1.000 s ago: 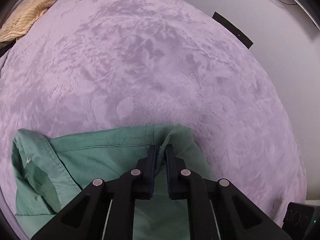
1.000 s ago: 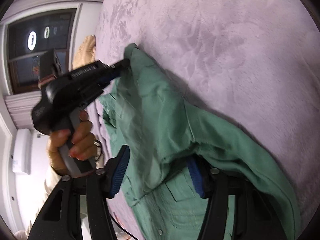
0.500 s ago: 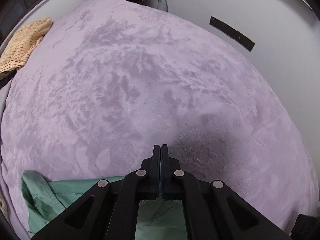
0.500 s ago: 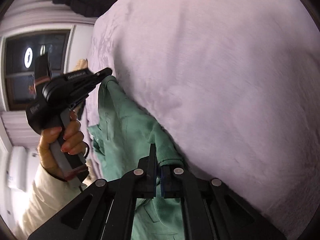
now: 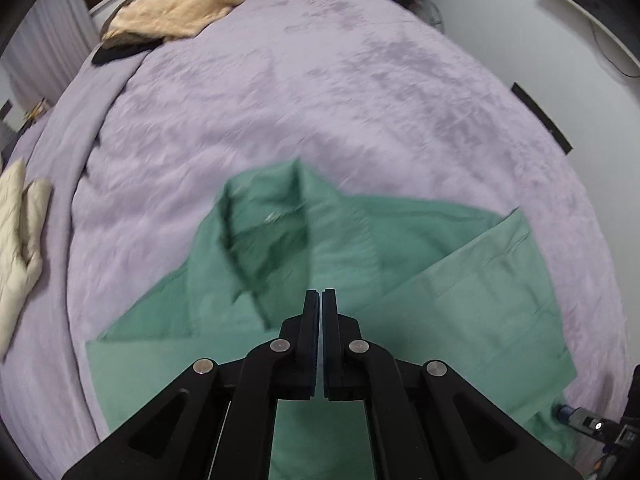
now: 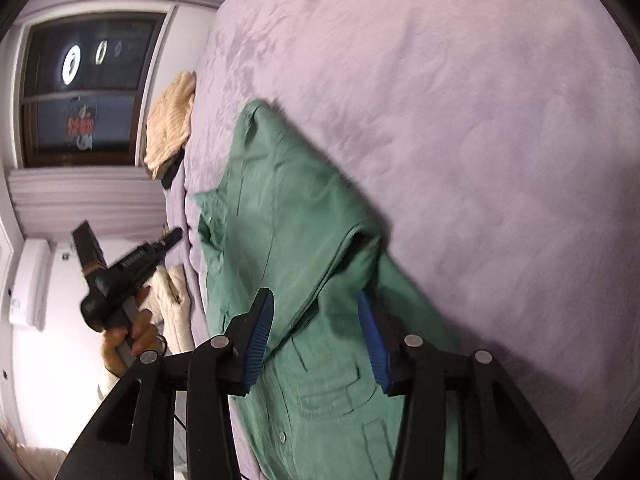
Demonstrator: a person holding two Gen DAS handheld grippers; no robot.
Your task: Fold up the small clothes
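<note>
A green button shirt (image 5: 360, 264) lies on the lilac blanket (image 5: 320, 92), its sleeves folded in over the body, collar toward the far side. My left gripper (image 5: 321, 300) is shut with nothing between its jaws and hovers above the shirt's middle. It also shows in the right wrist view (image 6: 172, 236), lifted off to the shirt's left. My right gripper (image 6: 316, 320) is open, its blue pads either side of a shirt fold, holding nothing. The shirt in the right wrist view (image 6: 296, 264) shows its chest pocket and buttons.
A tan knit garment (image 5: 176, 8) lies at the bed's far corner over something black (image 5: 120, 52). A cream garment (image 5: 18, 240) lies at the left edge. A window (image 6: 80, 92) and white wall stand beyond the bed.
Both grippers let go of the shirt. The left one lifted and pulled back, still shut. The right one opened. The shirt now lies flat with a sleeve folded over.
</note>
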